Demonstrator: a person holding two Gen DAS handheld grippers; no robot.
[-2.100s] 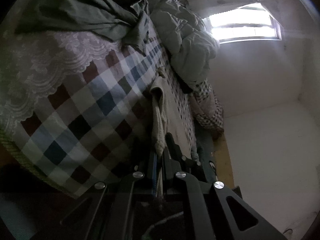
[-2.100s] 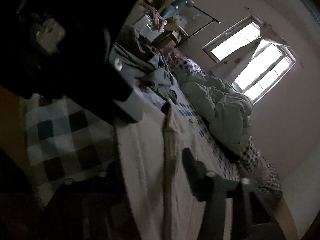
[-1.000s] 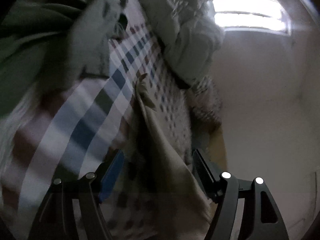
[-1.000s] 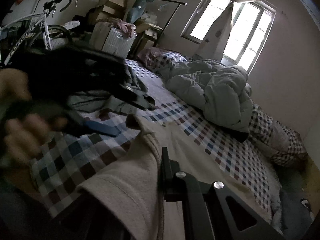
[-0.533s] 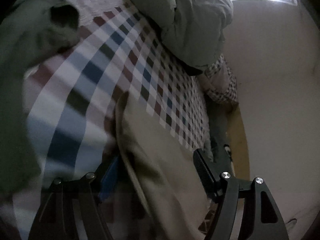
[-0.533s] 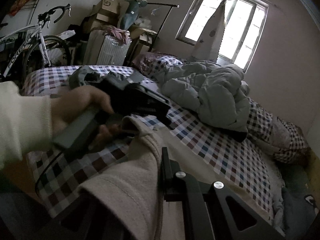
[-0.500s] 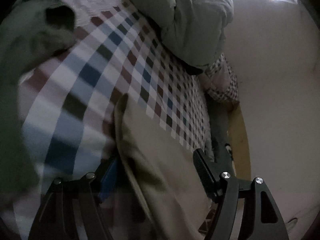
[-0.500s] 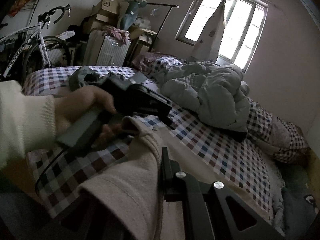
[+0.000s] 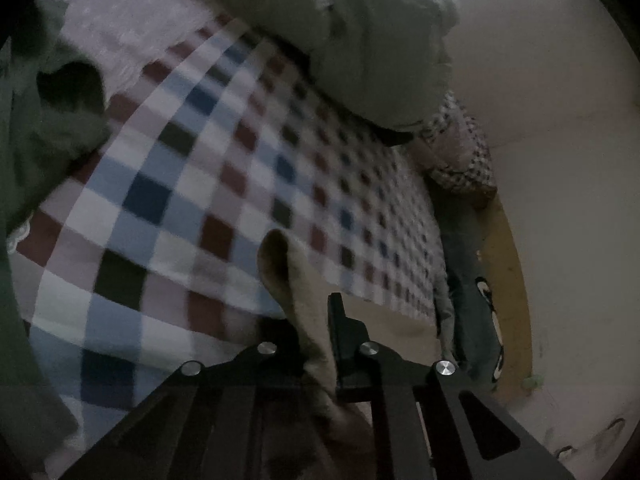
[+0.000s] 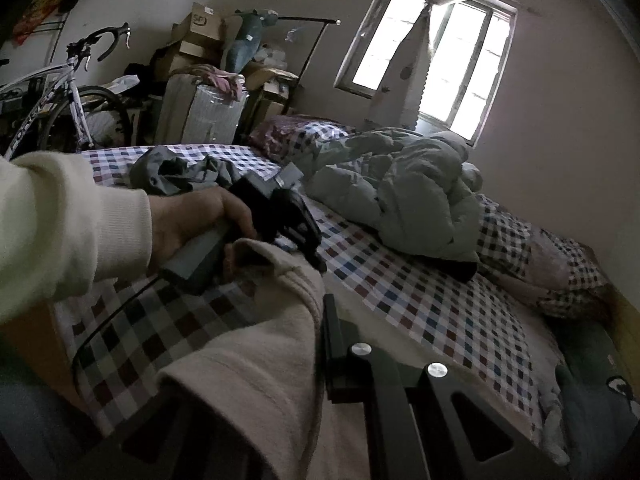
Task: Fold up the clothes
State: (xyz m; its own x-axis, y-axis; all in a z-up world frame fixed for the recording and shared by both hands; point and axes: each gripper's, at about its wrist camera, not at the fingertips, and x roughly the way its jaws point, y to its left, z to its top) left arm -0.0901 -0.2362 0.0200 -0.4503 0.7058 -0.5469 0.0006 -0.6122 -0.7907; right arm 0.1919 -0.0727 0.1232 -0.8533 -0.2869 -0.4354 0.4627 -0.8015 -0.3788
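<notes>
pinching soft beige knit garment (image 9: pixel 292 280), left gripper (image 9: pixel 316 320) just closed; right gripper (image 10: pixel 316 344) clamps its thick fold.

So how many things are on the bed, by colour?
Beige: 1, the garment pinched in both grippers
Grey-green: 1, the clothes heap
Pale green: 1, the duvet
Checked: 1, the pillow
Total: 4
</notes>
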